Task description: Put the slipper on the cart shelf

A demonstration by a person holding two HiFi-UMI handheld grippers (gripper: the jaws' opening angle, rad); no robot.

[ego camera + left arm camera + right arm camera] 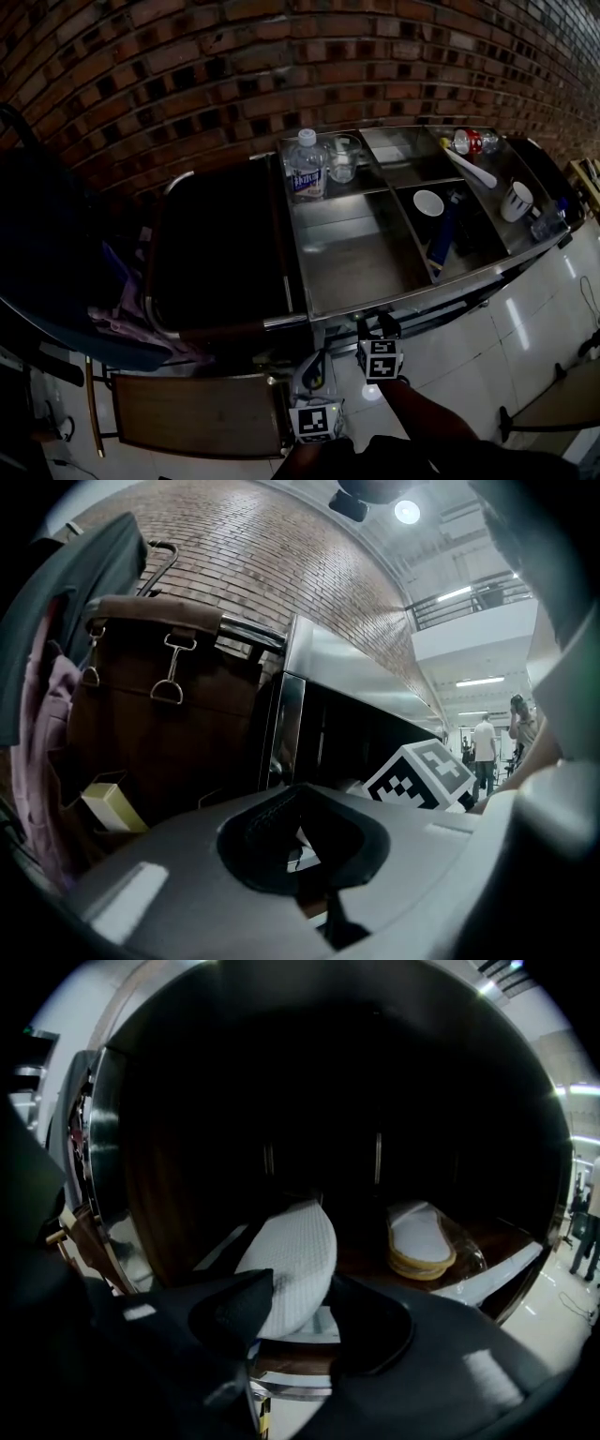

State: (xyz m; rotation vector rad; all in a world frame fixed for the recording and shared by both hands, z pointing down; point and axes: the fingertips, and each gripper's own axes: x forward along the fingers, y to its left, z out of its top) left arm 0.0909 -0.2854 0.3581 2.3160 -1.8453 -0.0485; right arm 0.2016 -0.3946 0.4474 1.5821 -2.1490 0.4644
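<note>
A white slipper (291, 1265) lies sole up on the front edge of the dark lower cart shelf (492, 1269). It sits between the jaws of my right gripper (305, 1321), which stand open around it; the left jaw overlaps its rim and the right jaw is apart from it. In the head view the right gripper (375, 326) reaches under the steel cart top (361, 258). My left gripper (309, 855) is shut with nothing in it. It hangs low beside the cart (314, 375) and points at the cart's side.
A second pair of slippers in clear wrap (420, 1239) lies further right on the shelf. The cart top holds a water bottle (306, 167), a glass (343, 159), a bowl (428, 202) and a white cup (517, 201). A brown bag (159, 714) hangs left of the cart, before a brick wall (281, 56).
</note>
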